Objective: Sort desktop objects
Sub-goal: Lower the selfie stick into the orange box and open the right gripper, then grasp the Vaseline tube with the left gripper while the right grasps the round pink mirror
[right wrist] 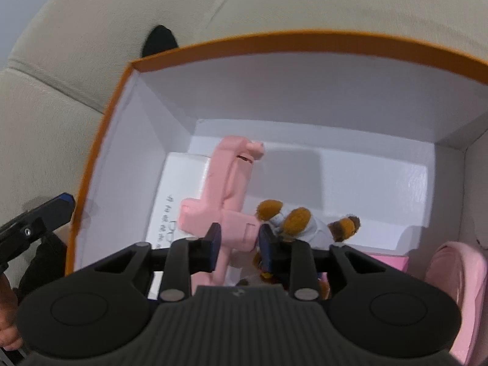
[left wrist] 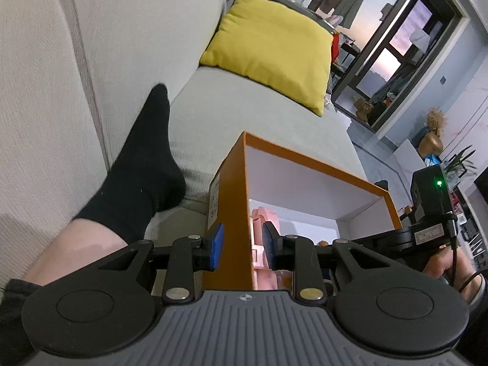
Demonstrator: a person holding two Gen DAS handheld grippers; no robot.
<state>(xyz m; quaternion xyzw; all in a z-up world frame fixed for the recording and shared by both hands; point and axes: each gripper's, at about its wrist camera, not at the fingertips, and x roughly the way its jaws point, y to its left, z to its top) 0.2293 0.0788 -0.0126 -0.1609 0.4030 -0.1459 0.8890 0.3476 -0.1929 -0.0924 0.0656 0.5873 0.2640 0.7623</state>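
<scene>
Left tongs (left wrist: pixel 242 247): straddle the orange cardboard box's (left wrist: pixel 231 201) wall, seemingly clamped.
Right tongs (right wrist: pixel 239 245): grip the pink plastic toy (right wrist: pixel 227 189) inside.

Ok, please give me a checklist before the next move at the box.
1. Right claw astride pink toy: ok.
2. Its grip firm: cannot tell.
3. Left claw astride box wall: ok.
4. Left grip closed on wall: cannot tell.
5. Bear clear of right claw: not ok, it lies close beside it.
</scene>
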